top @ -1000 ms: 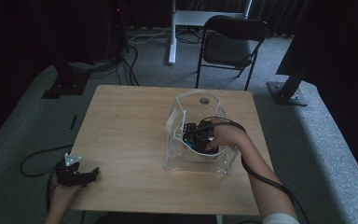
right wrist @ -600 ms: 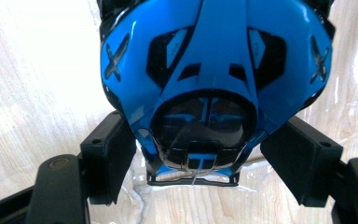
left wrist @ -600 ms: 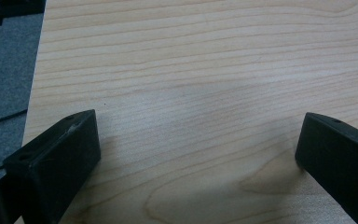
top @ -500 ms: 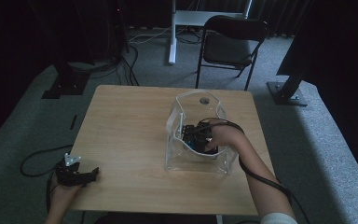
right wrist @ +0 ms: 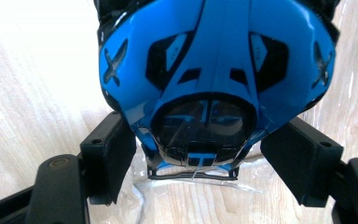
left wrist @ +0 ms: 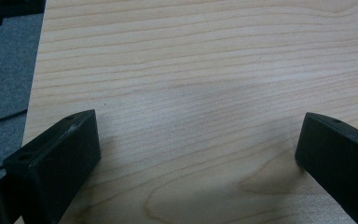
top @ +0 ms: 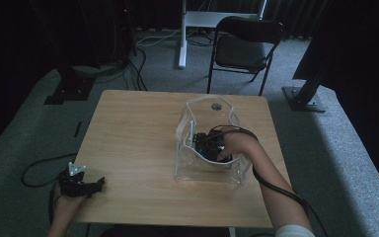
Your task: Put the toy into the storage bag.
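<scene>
The right gripper (right wrist: 200, 154), inside the clear bag (top: 197, 168) on the table (top: 138, 133), clamps the blue toy car (right wrist: 214, 65), so lifting it straight out seems next, while the left gripper (top: 90, 185) rests open.

Between the matt black plastic jaws of the right gripper (right wrist: 200, 158) sits a blue toy car of glossy moulded plastic (right wrist: 214, 60), its dark windscreen smooth and mirror-like. Around that gripper stands a clear, soft plastic bag (top: 237, 170), shiny and wrinkled. Beneath the left gripper (left wrist: 200, 154), whose jaws are the same dull black plastic, lies the pale wooden table (left wrist: 191, 70), smooth, satin, with fine grain. Beyond the table's edge, grey carpet (top: 335, 128) looks rough and matt.
</scene>
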The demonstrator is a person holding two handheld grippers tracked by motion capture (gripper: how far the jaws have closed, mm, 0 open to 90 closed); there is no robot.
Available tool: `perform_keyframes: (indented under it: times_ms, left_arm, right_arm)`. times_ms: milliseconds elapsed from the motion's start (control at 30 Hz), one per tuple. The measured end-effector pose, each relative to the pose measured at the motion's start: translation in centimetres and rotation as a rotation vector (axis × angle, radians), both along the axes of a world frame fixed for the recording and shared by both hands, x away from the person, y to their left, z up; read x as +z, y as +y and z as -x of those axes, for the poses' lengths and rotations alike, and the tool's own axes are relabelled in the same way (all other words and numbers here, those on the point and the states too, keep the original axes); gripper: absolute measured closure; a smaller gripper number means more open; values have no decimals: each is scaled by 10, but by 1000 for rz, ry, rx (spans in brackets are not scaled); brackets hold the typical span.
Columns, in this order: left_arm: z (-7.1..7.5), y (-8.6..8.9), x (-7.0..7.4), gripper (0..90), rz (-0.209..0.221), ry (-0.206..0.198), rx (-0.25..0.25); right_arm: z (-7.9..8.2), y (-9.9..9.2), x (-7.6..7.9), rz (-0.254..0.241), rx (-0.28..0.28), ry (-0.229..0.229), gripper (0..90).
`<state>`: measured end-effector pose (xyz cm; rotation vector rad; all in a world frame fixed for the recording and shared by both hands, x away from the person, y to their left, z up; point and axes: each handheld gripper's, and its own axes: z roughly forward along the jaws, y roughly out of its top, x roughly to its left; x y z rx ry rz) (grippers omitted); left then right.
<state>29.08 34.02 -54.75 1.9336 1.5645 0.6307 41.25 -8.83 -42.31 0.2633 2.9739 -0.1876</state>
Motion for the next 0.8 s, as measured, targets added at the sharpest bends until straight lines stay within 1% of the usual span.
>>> perform_keyframes:
  times_ms: [67,100,167,233,300,367,433,500,600,633,667,733,800]
  left_arm:
    - [0,0,0,3,0,0,0]
    - [0,0,0,3,0,0,0]
    - [0,0,0,3,0,0,0]
    - [0,0,0,3,0,0,0]
    - [0,0,0,3,0,0,0]
    - [0,0,0,3,0,0,0]
    - [0,0,0,3,0,0,0]
    - [0,0,0,3,0,0,0]
    - [0,0,0,3,0,0,0]
    - [0,0,0,3,0,0,-1]
    - [0,0,0,3,0,0,-1]
    - [0,0,0,3,0,0,0]
    - [0,0,0,3,0,0,-1]
  right_arm:
    - [0,1,-1,14,-2,1,260]
    - [-2,0,-1,30,14,0,260]
    - [0,2,-4,16,-33,0,260]
    - [0,3,-5,27,-38,0,259]
    - [0,3,-7,41,-23,4,258]
    - [0,3,-9,48,-20,8,258]
    - [-1,2,-10,59,-11,17,257]
    - [-1,2,-12,61,-27,33,256]
    - [-1,3,-17,88,-37,52,256]
    - [-1,3,-18,91,-35,50,257]
    - [0,4,-18,92,-50,47,257]
    - [0,4,-19,88,-57,47,256]
    - [1,5,-19,87,-57,45,256]
